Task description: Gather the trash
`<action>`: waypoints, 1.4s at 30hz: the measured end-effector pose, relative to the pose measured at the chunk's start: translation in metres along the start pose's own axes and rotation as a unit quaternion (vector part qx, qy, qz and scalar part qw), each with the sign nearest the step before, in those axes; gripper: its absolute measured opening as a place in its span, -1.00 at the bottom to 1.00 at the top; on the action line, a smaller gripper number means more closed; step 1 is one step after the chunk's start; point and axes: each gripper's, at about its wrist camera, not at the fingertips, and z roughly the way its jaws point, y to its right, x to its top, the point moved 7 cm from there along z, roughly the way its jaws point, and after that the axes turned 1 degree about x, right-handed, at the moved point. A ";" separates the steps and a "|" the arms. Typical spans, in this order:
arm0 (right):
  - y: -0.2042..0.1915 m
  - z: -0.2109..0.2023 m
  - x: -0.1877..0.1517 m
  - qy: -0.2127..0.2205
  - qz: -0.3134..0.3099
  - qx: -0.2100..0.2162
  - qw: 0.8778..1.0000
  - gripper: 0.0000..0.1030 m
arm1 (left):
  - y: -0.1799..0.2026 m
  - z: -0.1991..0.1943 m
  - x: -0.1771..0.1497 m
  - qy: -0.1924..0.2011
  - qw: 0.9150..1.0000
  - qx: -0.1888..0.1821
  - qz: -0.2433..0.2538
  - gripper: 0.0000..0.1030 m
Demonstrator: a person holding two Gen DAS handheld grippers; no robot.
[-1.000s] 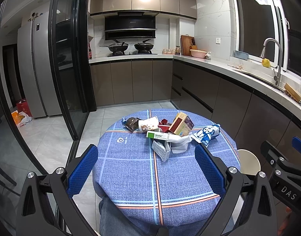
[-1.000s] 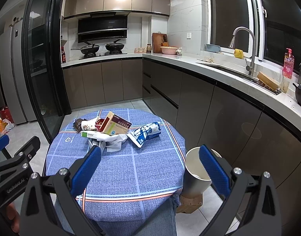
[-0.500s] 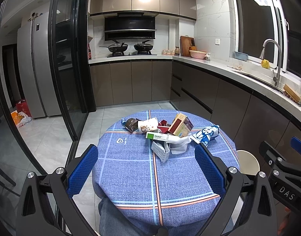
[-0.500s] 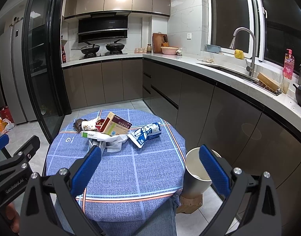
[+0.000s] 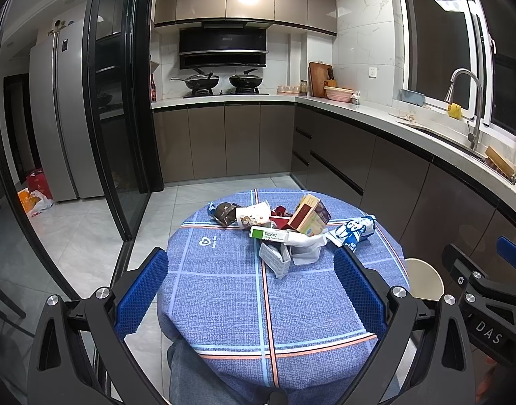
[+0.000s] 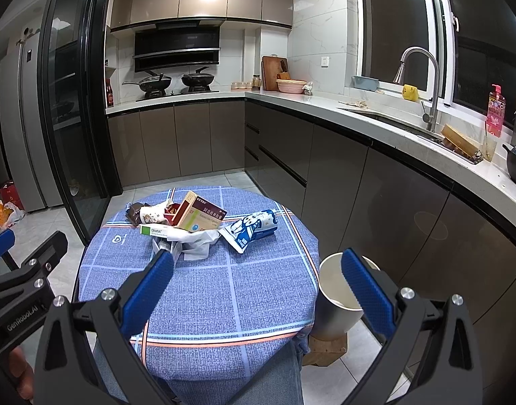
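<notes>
A round bench (image 5: 244, 303) under a blue checked cloth carries a heap of trash on its far half. Just off the bench's right edge stands a cream waste bin (image 6: 338, 290) on a low wooden block (image 6: 325, 351); its mouth is open, and what lies at its bottom is too dim to tell. The biggest piece in the heap is a red and tan carton (image 5: 308, 216), tilted on the pile near the bench's middle. To its right lies a blue and white snack bag (image 5: 354, 231). In front of the carton sit a crumpled white bag (image 5: 306, 246), a green and white medicine box (image 5: 268, 234) and a grey blister pack (image 5: 274, 260). Left of the carton are a printed paper cup (image 5: 252, 216) on its side and a dark wrapper (image 5: 224, 211).

The left gripper (image 5: 251, 290) hovers over the bench's near half, fingers (image 5: 143, 293) spread wide and empty. The right gripper (image 6: 258, 290) hangs at the bench's right edge, fingers (image 6: 365, 290) likewise apart, holding nothing.
</notes>
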 end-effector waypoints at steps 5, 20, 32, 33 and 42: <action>-0.001 0.000 0.000 0.000 0.000 0.000 1.000 0.94 | -0.001 0.000 -0.001 0.001 1.000 0.000 -0.001 0.84; -0.003 0.008 -0.004 -0.006 0.000 -0.001 1.000 0.94 | 0.000 0.002 -0.001 -0.001 1.000 -0.005 -0.003 0.84; -0.008 0.035 0.001 -0.008 -0.016 0.013 1.000 0.94 | -0.008 0.028 0.004 -0.016 1.000 -0.024 -0.011 0.84; -0.008 0.042 0.001 -0.005 -0.020 0.024 1.000 0.94 | -0.010 0.033 0.003 -0.019 0.999 -0.029 -0.015 0.84; -0.015 0.159 -0.017 -0.090 -0.012 0.115 0.989 0.94 | -0.029 0.109 -0.003 -0.068 0.996 -0.060 -0.020 0.83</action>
